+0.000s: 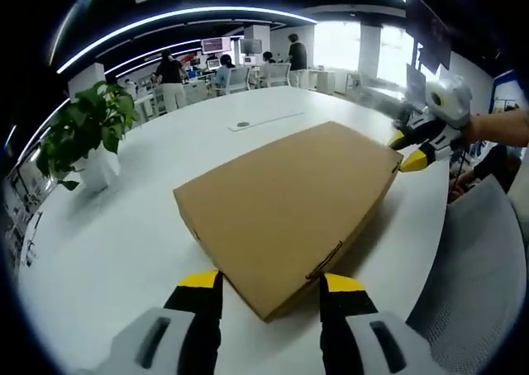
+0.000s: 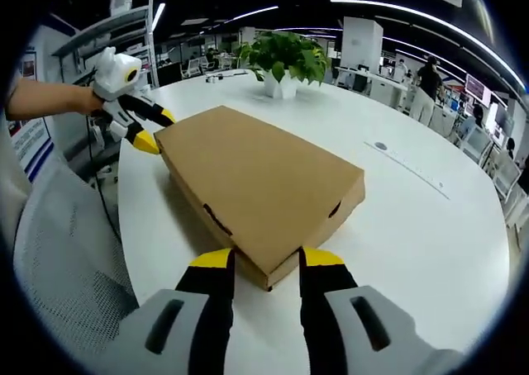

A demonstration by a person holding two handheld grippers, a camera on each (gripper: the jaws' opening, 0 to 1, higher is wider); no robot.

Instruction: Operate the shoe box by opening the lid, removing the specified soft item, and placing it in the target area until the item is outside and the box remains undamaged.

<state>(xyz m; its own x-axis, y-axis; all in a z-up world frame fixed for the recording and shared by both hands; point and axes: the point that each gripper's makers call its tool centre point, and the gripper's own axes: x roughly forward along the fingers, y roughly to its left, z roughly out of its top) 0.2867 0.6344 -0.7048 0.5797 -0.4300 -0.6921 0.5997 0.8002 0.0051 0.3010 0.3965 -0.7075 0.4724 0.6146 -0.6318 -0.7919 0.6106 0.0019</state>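
In the left gripper view, the left gripper (image 1: 271, 286) rises from 6 o'clock with its yellow-tipped jaws spread to either side of the near corner of the shoe box (image 1: 289, 206), a flat brown cardboard box lying lid-closed on the white table (image 1: 124, 226). At 3 o'clock the right gripper (image 1: 409, 150) meets the box's far corner, held by a hand (image 1: 496, 129); whether it pinches the cardboard I cannot tell. A potted plant (image 1: 83, 135) stands at 9 o'clock. In the right gripper view, the right gripper (image 2: 266, 263) has its jaws spread about the box's near corner (image 2: 256, 185), while the left gripper (image 2: 153, 129) touches the far corner at 10 o'clock. The plant (image 2: 285, 59) sits at 12 o'clock.
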